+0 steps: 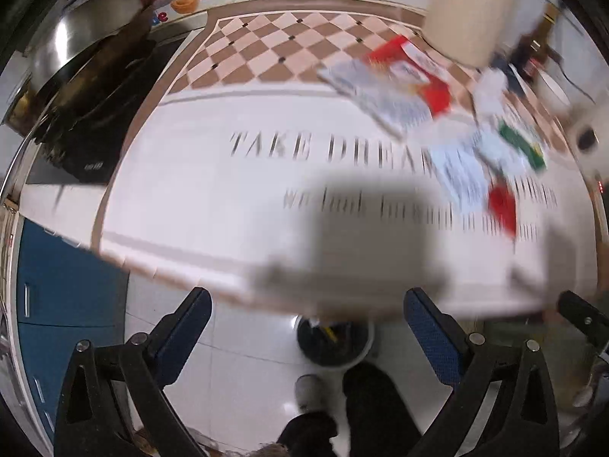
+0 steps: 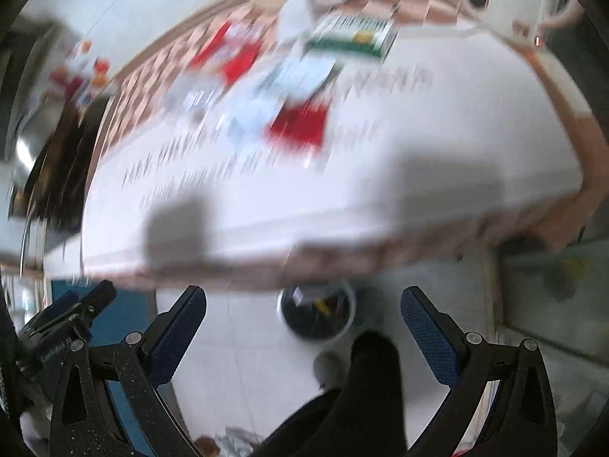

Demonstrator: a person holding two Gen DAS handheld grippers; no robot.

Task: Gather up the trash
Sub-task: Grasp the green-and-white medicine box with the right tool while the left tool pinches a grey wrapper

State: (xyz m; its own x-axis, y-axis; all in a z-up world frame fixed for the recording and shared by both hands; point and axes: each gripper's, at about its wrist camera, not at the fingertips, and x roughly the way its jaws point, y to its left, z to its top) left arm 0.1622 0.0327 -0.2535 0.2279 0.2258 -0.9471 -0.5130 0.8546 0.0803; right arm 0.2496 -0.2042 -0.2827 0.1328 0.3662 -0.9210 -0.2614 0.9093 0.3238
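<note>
Both wrist views look steeply down from well above the table [image 1: 213,190], along their own open fingers, blurred by motion. Left wrist view faces the table head-on, stove side at left, litter pile [image 1: 437,114] at upper right, right gripper's tip at its right edge. Right wrist view sits further right, tilted, with the left gripper [image 2: 64,320] at lower left. Shared: printed tablecloth, litter, floor bin [image 1: 335,342] below the table edge, the person's dark leg [image 2: 373,381].

Bright, motion-blurred fisheye views; soft shadows on the tablecloth [image 1: 213,198].
</note>
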